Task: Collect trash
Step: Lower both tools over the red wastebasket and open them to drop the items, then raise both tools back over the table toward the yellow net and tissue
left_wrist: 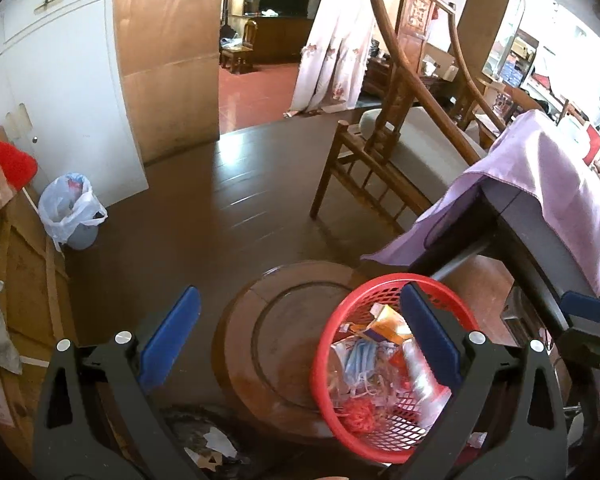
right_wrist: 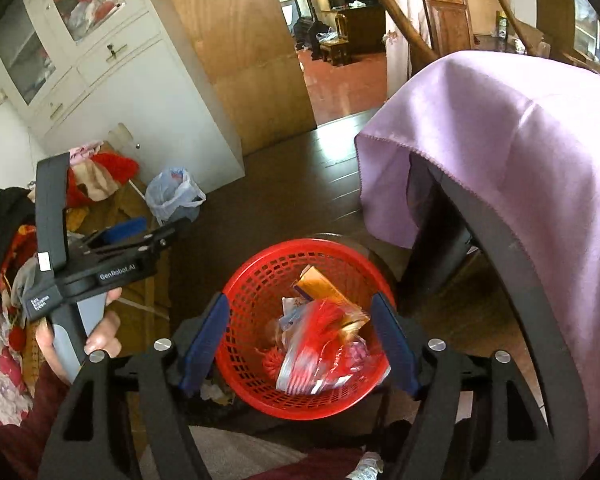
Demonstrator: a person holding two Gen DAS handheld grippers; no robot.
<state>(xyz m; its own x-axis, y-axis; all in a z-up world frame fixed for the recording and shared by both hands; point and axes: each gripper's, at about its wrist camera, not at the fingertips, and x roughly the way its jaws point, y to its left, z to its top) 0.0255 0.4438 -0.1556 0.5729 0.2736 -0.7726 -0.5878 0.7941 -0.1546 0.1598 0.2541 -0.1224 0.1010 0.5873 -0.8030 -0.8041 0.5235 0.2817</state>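
A red mesh basket (left_wrist: pixel 332 320) (right_wrist: pixel 256 280) stands on a round wooden stool (left_wrist: pixel 260 320). It holds trash: an orange carton (left_wrist: pixel 388 322) (right_wrist: pixel 320 284), blue face masks (left_wrist: pixel 358 360), a clear plastic bag with red print (right_wrist: pixel 320 344) that looks blurred, and a red yarn ball (left_wrist: pixel 356 418) (right_wrist: pixel 274 360). My left gripper (left_wrist: pixel 300 320) is open and empty, its right finger over the basket. My right gripper (right_wrist: pixel 300 336) is open above the basket, fingers either side of it. The left gripper also shows in the right wrist view (right_wrist: pixel 124 236).
A table draped in purple cloth (left_wrist: pixel 540 184) (right_wrist: pixel 500 152) stands right of the basket. A wooden chair (left_wrist: pixel 380 152) is behind it. A grey bin lined with a white bag (left_wrist: pixel 72 212) (right_wrist: pixel 174 196) stands by the white cabinet (right_wrist: pixel 140 92). Clothes pile at left (right_wrist: pixel 4 320).
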